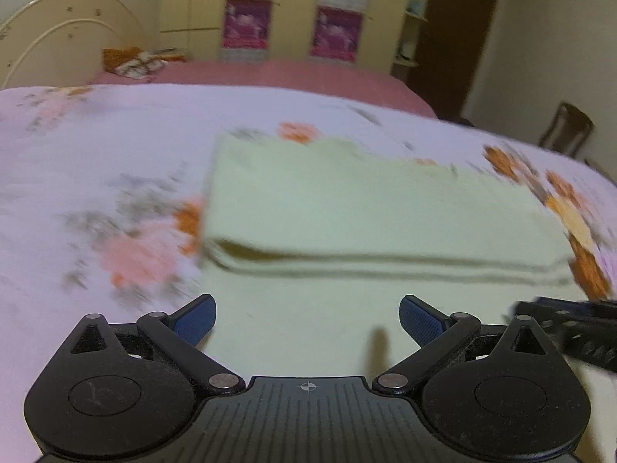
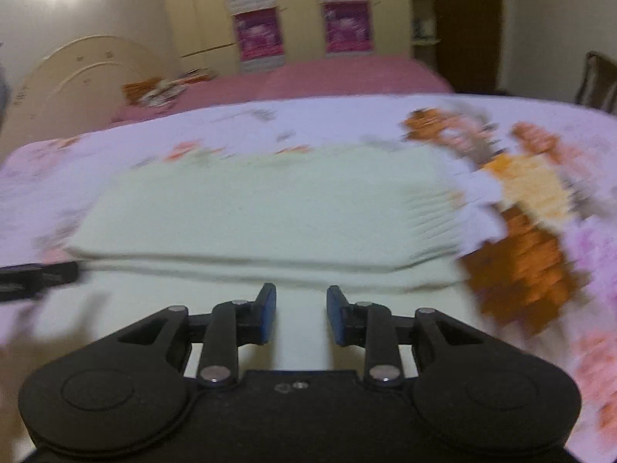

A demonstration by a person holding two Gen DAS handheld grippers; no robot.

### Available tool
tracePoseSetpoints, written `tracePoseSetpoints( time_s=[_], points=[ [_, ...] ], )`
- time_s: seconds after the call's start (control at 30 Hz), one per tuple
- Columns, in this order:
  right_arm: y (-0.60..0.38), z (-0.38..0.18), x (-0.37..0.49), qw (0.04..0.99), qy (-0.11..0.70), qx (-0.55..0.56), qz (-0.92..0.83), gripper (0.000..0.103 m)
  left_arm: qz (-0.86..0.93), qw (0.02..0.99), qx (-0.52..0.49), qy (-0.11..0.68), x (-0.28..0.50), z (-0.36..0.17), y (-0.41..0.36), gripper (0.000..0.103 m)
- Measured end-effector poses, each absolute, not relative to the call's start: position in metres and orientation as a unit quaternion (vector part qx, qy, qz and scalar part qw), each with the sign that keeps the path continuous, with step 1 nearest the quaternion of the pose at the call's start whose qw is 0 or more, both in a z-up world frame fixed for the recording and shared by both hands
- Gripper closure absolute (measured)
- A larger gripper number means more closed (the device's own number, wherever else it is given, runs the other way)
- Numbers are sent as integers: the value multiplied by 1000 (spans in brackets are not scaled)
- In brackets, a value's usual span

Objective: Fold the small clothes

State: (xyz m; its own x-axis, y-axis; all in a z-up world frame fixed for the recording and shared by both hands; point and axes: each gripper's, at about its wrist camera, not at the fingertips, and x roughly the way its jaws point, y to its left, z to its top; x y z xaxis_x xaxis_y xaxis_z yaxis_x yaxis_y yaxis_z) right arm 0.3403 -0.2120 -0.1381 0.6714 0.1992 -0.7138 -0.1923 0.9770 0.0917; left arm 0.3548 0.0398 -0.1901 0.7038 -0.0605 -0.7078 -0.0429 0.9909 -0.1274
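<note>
Looking at it from here, the pale green cloth (image 1: 347, 208) sits mid-frame in both views, on the floral bedsheet (image 1: 96, 146), & it already has one fold in it: a doubled-over part fills the centre, w/ a layered edge running left to right across the left-wrist view, just above the fingers. More of the same pale fabric carries on below that edge, toward the bottom of the frame, right under both tools. So I'd call it partway done, maybe one fold made, at least one more to go, though both pics are smeared by motion blur & I can't count layers for sure.

Left gripper (image 1: 307, 318): jaws wide apart, nothing between them, blue pads (image 1: 196, 318) hanging over the unfolded near part of the cloth. Right gripper (image 2: 301, 314): jaws also apart but narrower, gap clear, no fabric pinched. Can't tell if either tip touches the cloth. Each tool shows as a dark blur at the side edge of the other's view, so they're side by side along the near part.

What's left, imo: grab the near flap w/ both & bring it up over the folded part, then square the edges. Upper part of frame is just the pink bed (image 1: 270, 73), wardrobe (image 1: 293, 7) w/ pink posters, headboard (image 1: 58, 34) upper left.
</note>
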Motion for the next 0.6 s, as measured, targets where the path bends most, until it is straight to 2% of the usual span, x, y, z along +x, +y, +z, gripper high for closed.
tracePoseSetpoints(
  time_s=[0.23, 0.6],
  points=[
    [-214, -153, 319, 911, 389, -84, 107, 72, 17, 918, -22, 397, 337, -207, 29, 2],
    [-262, -145, 294, 912, 398, -51, 92, 69, 64, 911, -27, 406, 316, -199, 26, 2]
  ],
)
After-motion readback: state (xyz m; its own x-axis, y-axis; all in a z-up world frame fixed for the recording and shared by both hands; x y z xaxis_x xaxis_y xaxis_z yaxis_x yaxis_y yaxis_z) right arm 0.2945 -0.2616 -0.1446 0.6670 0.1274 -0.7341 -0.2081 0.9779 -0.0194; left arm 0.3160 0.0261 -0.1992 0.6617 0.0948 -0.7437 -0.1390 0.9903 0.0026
